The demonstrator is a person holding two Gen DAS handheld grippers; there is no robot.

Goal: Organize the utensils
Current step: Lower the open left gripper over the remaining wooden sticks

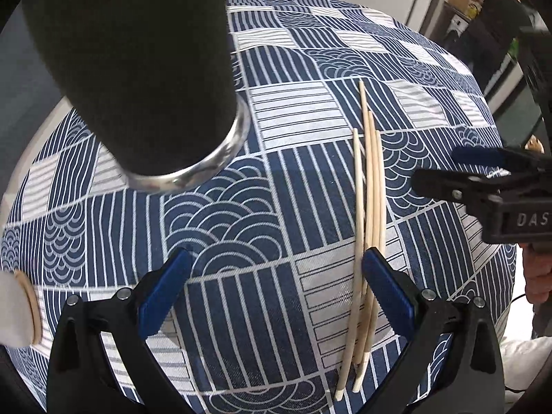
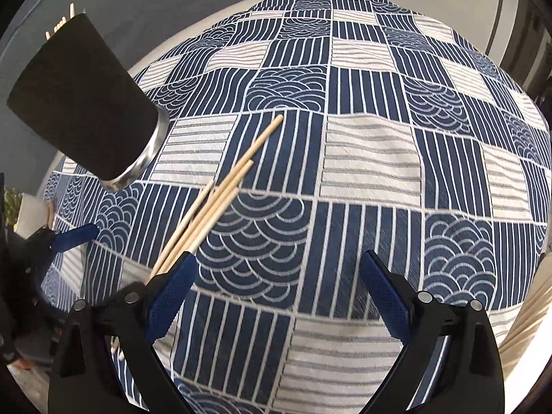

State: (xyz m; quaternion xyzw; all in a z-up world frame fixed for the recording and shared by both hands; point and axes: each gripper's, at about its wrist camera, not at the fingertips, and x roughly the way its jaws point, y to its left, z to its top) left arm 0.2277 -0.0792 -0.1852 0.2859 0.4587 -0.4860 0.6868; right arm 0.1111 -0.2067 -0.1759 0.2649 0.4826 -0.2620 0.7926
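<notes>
Left wrist view. The left gripper [image 1: 276,262] hangs low over a table covered by a blue-and-white patterned tablecloth [image 1: 234,214]; its two blue-padded fingers [image 1: 165,289] are spread wide and nothing lies clamped between them. Four wooden chopsticks [image 1: 371,186] lie in a loose bundle on the cloth, roughly parallel, with narrow tips pointing away from the camera and thick ends toward it. The right-hand finger of the gripper stands over the bundle near its mid-length; whether the pad touches the sticks cannot be told. A black cylindrical utensil holder [image 1: 138,62] with a shiny metal base ring stands on the cloth at upper left, well apart from the chopsticks. At the right edge the right gripper [image 1: 445,172] reaches in, its blue-padded tips near the bundle's far half but not touching it. A person in dark clothing [image 1: 496,10] stands in the background at upper right.

Right wrist view. The right gripper [image 2: 276,272] is likewise open wide and empty, above the tablecloth [image 2: 372,158]. The chopsticks [image 2: 220,196] fan out from beneath its left-hand finger [image 2: 172,293], running up and to the right across the cloth. The utensil holder [image 2: 82,96] appears at upper left, with pale stick ends showing above its rim. One blue pad of the left gripper [image 2: 74,238] enters from the left edge, beside the bundle's near ends.
</notes>
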